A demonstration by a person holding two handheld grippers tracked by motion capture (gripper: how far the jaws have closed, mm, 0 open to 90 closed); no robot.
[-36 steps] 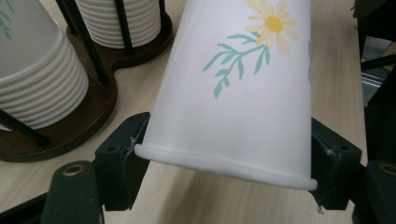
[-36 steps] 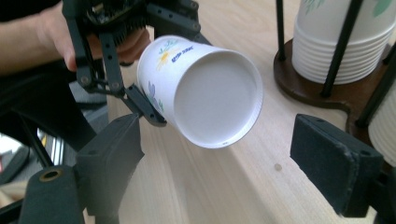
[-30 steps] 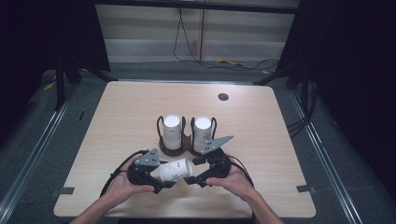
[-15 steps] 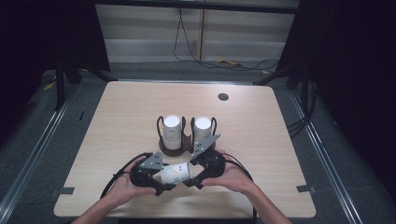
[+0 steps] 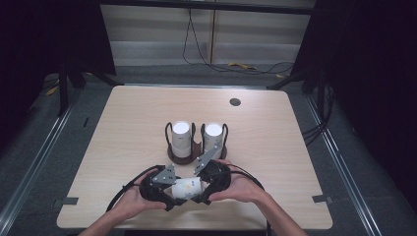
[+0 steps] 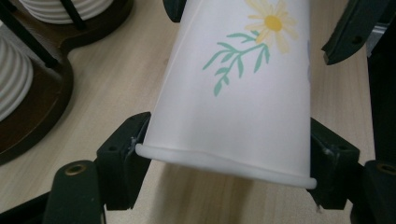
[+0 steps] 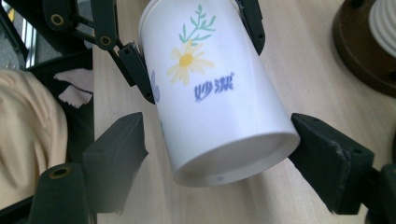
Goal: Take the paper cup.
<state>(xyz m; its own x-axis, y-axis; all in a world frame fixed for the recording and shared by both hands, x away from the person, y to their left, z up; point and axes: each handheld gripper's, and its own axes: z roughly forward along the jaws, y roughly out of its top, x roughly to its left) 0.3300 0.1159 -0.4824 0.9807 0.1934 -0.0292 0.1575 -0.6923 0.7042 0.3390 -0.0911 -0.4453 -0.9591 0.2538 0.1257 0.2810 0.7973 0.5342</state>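
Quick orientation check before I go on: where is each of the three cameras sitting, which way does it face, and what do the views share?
High view: above the person's side, looking forward and down on the table; both hands, left gripper, right gripper.
Left gripper view: along its jaws at the paper cup rim end.
Right gripper view: along its jaws at the cup's base end; the person's left hand.
Shared: the cup and the wooden cup holder.

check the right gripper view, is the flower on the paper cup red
No. The flower printed on the paper cup has pale yellow petals around a deeper yellow centre, with a green sprig above it.
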